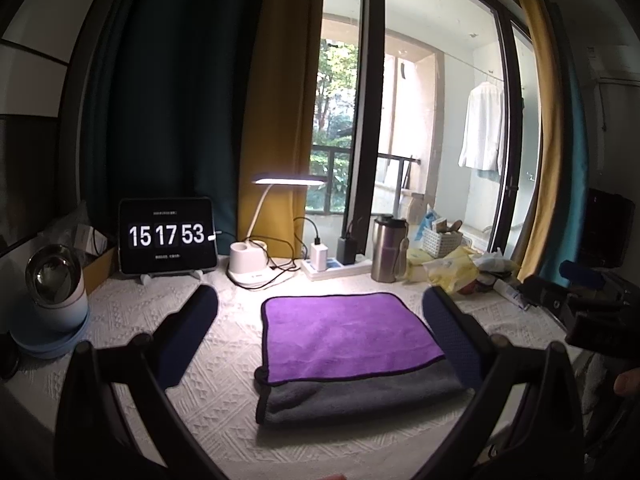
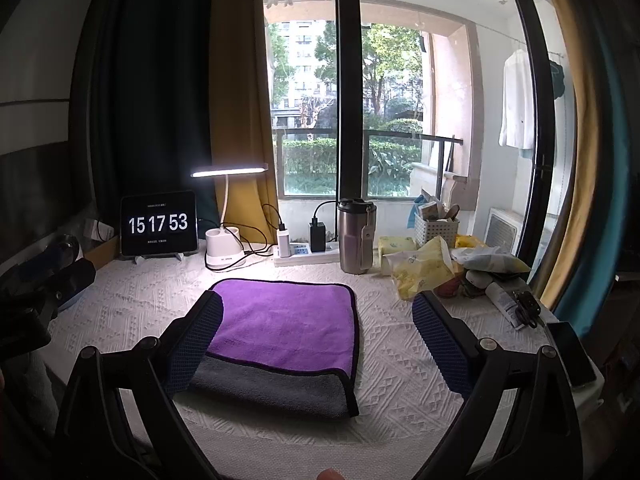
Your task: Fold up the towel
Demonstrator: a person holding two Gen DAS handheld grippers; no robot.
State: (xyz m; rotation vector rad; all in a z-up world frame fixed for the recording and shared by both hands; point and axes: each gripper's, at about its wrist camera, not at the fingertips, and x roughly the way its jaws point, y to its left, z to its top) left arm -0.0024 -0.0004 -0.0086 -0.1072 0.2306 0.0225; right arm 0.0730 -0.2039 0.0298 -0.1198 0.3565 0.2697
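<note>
A folded towel [image 1: 344,344], purple on top with a grey layer showing at its near edge, lies flat on the white textured tablecloth [image 1: 224,360]. It also shows in the right wrist view [image 2: 288,332]. My left gripper [image 1: 320,312] is open and empty, held above the table with the towel between its fingers in view. My right gripper [image 2: 318,312] is open and empty, its left finger [image 2: 196,340] over the towel's left edge. The right gripper's body shows at the right of the left wrist view [image 1: 592,304].
Along the back stand a tablet clock [image 1: 167,236], a lit desk lamp [image 1: 256,256], a power strip [image 1: 336,266] with chargers, a steel tumbler [image 1: 388,248], a white basket [image 1: 440,240] and yellow packets [image 2: 424,268]. A small fan [image 1: 54,288] stands at left. A phone [image 2: 572,352] lies at right.
</note>
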